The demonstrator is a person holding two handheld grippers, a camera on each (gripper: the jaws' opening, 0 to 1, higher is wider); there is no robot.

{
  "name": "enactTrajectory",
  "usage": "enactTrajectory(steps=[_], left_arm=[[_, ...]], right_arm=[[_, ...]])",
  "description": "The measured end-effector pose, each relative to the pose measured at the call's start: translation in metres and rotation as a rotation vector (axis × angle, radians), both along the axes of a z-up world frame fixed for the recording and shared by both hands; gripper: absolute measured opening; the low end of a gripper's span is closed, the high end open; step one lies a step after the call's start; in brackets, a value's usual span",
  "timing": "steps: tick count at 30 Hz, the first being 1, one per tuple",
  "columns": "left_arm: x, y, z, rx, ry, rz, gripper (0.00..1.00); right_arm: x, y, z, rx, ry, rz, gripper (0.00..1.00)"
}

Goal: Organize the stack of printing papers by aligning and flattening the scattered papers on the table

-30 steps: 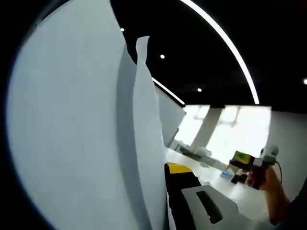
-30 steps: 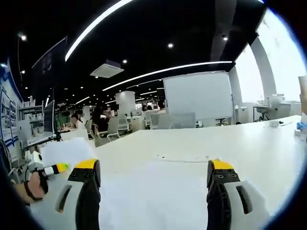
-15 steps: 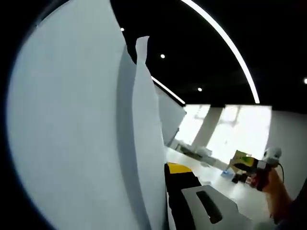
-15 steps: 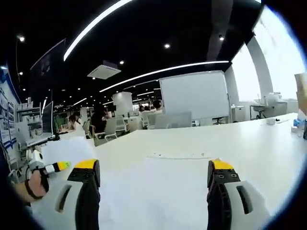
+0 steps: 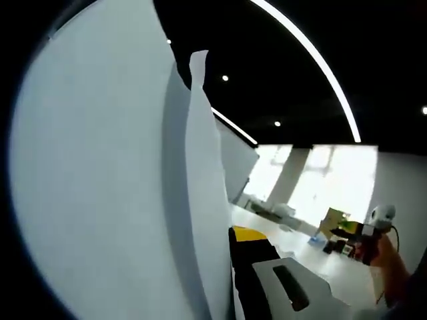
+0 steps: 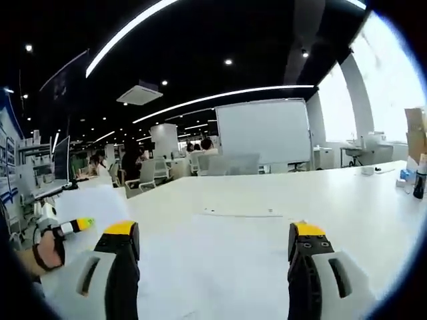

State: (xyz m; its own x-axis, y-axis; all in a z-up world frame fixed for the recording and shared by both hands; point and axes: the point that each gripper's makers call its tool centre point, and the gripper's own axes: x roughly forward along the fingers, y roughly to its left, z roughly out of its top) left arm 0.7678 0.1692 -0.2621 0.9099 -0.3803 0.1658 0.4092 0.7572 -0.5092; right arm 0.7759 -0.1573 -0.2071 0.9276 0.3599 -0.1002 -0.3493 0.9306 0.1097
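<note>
Little changed over the last second: in the left gripper view, sheets of printing paper (image 5: 100, 187) standing upright and close against the lens exactly as before, seemingly clamped in the left hand-held gripper (image 5: 230, 280), though with one yellow-tipped jaw visible and the other hidden behind the sheets, impossible to tell for sure; far off toward the right edge of that view, the right hand-held gripper (image 5: 363, 233) drifted slightly rightward; in the right gripper view, right hand-held gripper (image 6: 213, 250) jaws spread wide and gripping nothing, hovering low over the white worktop (image 6: 347, 200); view tilted slightly since a second ago, a flat sheet (image 6: 237, 213) lying mid-worktop ahead; at the left edge, the left hand-held gripper (image 6: 63, 227) raising its papers; probably a pause before tapping edges square, alignment not yet done.
</note>
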Motion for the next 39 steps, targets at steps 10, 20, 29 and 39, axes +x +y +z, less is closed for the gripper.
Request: enactTrajectory(steps=[10, 20, 29, 39], left_arm=[[0.003, 0.004, -0.003, -0.011, 0.001, -0.002, 0.06], [0.004, 0.005, -0.005, -0.025, 0.003, -0.005, 0.06], [0.004, 0.005, -0.006, -0.025, 0.002, -0.004, 0.06], [0.002, 0.004, -0.003, -0.036, 0.001, 0.000, 0.06]], right_arm=[[-0.003, -0.007, -0.007, -0.004, 0.002, -0.015, 0.87], [-0.004, -0.007, -0.023, 0.000, 0.026, -0.013, 0.87], [-0.002, -0.004, -0.028, 0.005, 0.033, -0.008, 0.87], [-0.004, -0.004, -0.025, 0.008, 0.028, -0.007, 0.87]])
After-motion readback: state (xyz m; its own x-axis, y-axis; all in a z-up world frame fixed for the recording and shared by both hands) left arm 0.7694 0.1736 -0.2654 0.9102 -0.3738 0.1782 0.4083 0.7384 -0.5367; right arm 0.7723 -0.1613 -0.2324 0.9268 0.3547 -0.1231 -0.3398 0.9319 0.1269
